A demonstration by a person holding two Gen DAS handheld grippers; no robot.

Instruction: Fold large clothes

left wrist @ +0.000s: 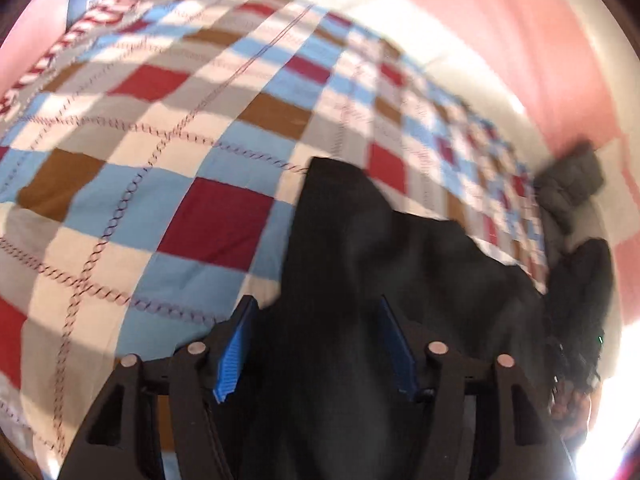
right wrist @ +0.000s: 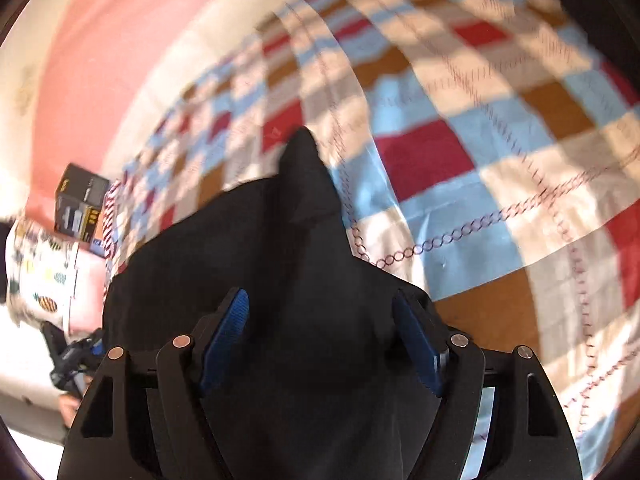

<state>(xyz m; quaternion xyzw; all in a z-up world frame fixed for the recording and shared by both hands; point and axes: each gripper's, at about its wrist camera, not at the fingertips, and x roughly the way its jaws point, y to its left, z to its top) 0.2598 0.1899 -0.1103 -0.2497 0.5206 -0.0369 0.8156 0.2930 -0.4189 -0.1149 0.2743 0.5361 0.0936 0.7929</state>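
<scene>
A large black garment [left wrist: 360, 248] lies bunched on a checked bedspread [left wrist: 160, 140]. In the left wrist view my left gripper [left wrist: 316, 308] has its blue-padded fingers [left wrist: 234, 354] spread wide, with the black cloth lying between and over them. In the right wrist view the same black garment [right wrist: 280, 248] fills the lower middle, a pointed fold sticking up. My right gripper [right wrist: 320, 300] also stands open, its blue pads [right wrist: 224, 344] wide apart with cloth between them. Neither pair of jaws is pinched on the cloth.
The bedspread [right wrist: 480, 160] has red, blue, brown and white squares. A pink wall [left wrist: 520, 40] lies behind. A dark grey object [left wrist: 572, 180] sits at the bed's right edge. Dark boxes [right wrist: 80, 208] and a patterned cushion [right wrist: 44, 276] are at the left in the right wrist view.
</scene>
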